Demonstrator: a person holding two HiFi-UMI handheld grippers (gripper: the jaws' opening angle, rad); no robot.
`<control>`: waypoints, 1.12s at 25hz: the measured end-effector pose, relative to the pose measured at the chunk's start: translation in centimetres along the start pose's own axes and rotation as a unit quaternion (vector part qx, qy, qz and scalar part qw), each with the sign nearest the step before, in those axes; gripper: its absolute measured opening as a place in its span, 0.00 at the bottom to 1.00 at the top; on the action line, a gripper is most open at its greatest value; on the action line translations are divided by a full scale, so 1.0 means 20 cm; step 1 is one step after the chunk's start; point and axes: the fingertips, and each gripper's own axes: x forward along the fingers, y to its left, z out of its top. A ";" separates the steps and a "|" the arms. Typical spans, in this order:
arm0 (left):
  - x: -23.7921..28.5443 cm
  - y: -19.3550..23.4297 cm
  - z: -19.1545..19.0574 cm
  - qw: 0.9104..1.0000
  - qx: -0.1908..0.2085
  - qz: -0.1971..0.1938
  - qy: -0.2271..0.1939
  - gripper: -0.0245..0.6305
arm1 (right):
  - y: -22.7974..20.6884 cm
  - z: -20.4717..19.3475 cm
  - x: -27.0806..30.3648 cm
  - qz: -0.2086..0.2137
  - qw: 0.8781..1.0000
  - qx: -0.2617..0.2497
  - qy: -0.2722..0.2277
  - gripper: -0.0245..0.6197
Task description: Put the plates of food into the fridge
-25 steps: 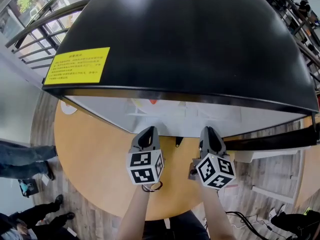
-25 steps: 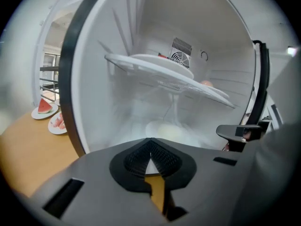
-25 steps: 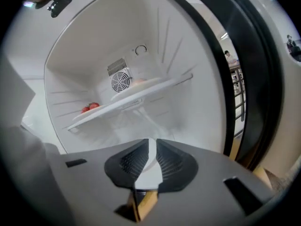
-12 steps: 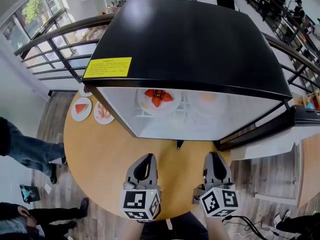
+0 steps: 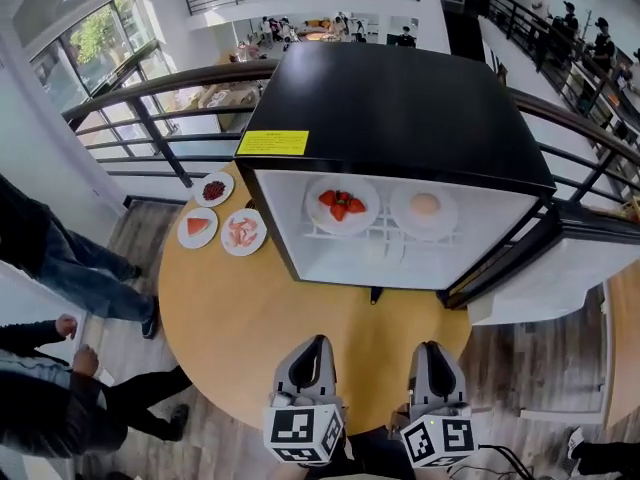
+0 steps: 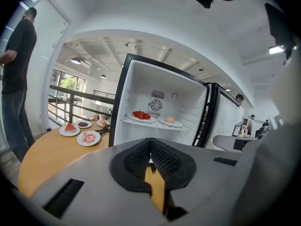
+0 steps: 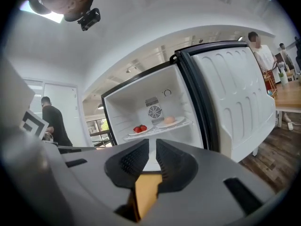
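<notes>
**A:** Nearest first. Left gripper?

**B:** Low over the near edge of the round wooden tabletop, pointing at the fridge. Its own view shows the jaws meeting at the tips, with nothing pinched between them.

**A:** Right gripper?

**B:** Just beside the left one, same heading, also over the near rim. Jaws a narrow slit apart and empty (only tabletop and fridge interior show through the gap).

**A:** The fridge?

**B:** Black, standing on the far half of the tabletop, well apart from both grippers. Fridge door swung wide to the right. Yellow label on the top, at the front left corner.

**A:** Contents?

**B:** Two plates side by side on the wire shelf. Plate of strawberries on the left, plate with a pale peach-coloured lump on the right. Cannot tell what the lump is.

**A:** Plates outside?

**B:** Three, clustered on the tabletop just left of the fridge. Plate of pink slices is closest to the fridge wall. Plate with a watermelon slice sits beside it on the outer side. Plate of dark red bits is behind both.

**A:** Farther out?

**B:** Dark railing curving behind the tabletop. A person in jeans on the wood floor at left.
</notes>
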 end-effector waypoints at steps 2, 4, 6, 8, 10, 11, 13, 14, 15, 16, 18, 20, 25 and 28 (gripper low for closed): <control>-0.03 -0.03 0.01 1.000 0.003 -0.005 -0.003 0.05 | 0.01 0.00 -0.03 0.002 1.000 -0.001 0.000 0.11; -0.06 -0.05 0.03 1.000 0.008 -0.009 -0.009 0.05 | 0.03 -0.01 -0.04 0.006 1.000 0.000 0.002 0.09; -0.08 -0.05 0.03 1.000 0.009 -0.010 -0.012 0.05 | 0.04 0.00 -0.04 0.011 1.000 -0.001 0.000 0.09; -0.09 -0.05 0.03 1.000 0.007 -0.008 -0.013 0.05 | 0.05 0.02 -0.03 0.015 1.000 -0.004 -0.004 0.09; -0.10 -0.04 0.03 1.000 0.006 -0.003 -0.012 0.05 | 0.06 0.03 -0.03 0.017 1.000 -0.005 -0.005 0.09; -0.11 -0.03 0.03 1.000 0.005 -0.001 -0.013 0.05 | 0.07 0.03 -0.03 0.018 1.000 -0.005 -0.006 0.09; -0.11 -0.02 0.03 1.000 0.004 0.003 -0.013 0.05 | 0.08 0.03 -0.02 0.021 1.000 -0.006 -0.006 0.09; -0.11 -0.01 0.03 1.000 0.003 0.004 -0.013 0.05 | 0.08 0.03 -0.02 0.022 1.000 -0.007 -0.005 0.09; -0.11 -0.01 0.03 1.000 0.001 0.006 -0.013 0.05 | 0.09 0.03 -0.02 0.023 1.000 -0.007 -0.005 0.09; -0.11 0.00 0.03 1.000 0.000 0.008 -0.014 0.05 | 0.09 0.03 -0.02 0.024 1.000 -0.008 -0.004 0.09; -0.12 0.00 0.04 1.000 0.000 0.010 -0.015 0.05 | 0.10 0.04 -0.02 0.026 1.000 -0.009 -0.004 0.09; -0.12 0.01 0.05 1.000 0.001 0.012 -0.016 0.05 | 0.11 0.04 -0.03 0.027 1.000 -0.010 -0.004 0.09; -0.12 0.01 0.06 1.000 0.001 0.012 -0.018 0.05 | 0.11 0.04 -0.03 0.028 1.000 -0.009 -0.006 0.09; -0.12 0.01 0.05 1.000 0.001 0.012 -0.018 0.05 | 0.11 0.04 -0.02 0.027 1.000 -0.010 -0.007 0.09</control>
